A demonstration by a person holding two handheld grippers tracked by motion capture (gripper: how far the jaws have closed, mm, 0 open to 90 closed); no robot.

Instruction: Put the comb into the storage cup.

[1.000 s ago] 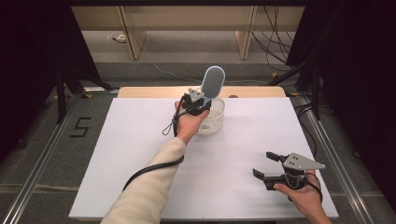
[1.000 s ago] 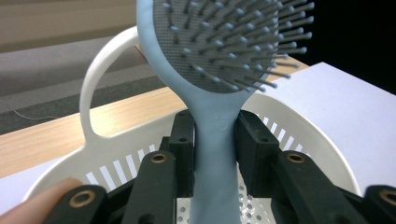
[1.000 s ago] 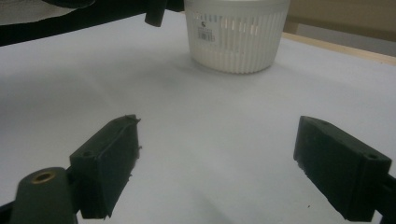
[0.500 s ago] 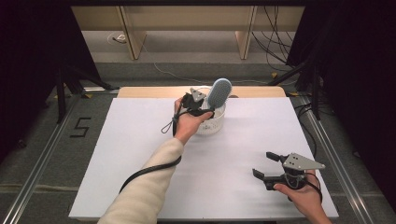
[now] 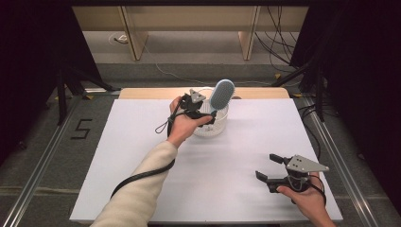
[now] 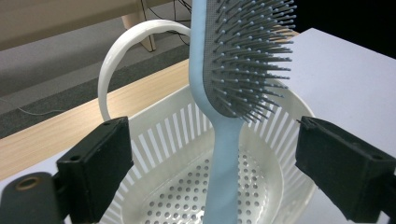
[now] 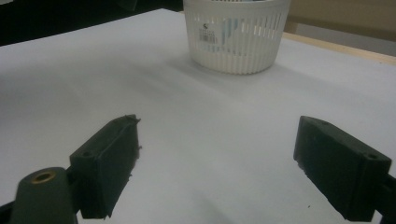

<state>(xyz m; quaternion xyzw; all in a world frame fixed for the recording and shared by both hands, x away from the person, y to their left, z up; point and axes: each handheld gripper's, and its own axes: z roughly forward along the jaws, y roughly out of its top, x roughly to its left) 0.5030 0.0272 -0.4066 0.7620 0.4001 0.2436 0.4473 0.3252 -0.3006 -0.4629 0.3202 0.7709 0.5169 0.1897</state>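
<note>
White matte table, slotted plastic basket, bristly blue hairbrush upright inside

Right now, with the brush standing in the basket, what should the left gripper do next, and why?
Probably back the left gripper straight away. Its jaws stand wide open on both sides of the hairbrush, whose handle stands inside the white basket, so it looks released.

Bright table, dark surroundings, soft focus
</note>
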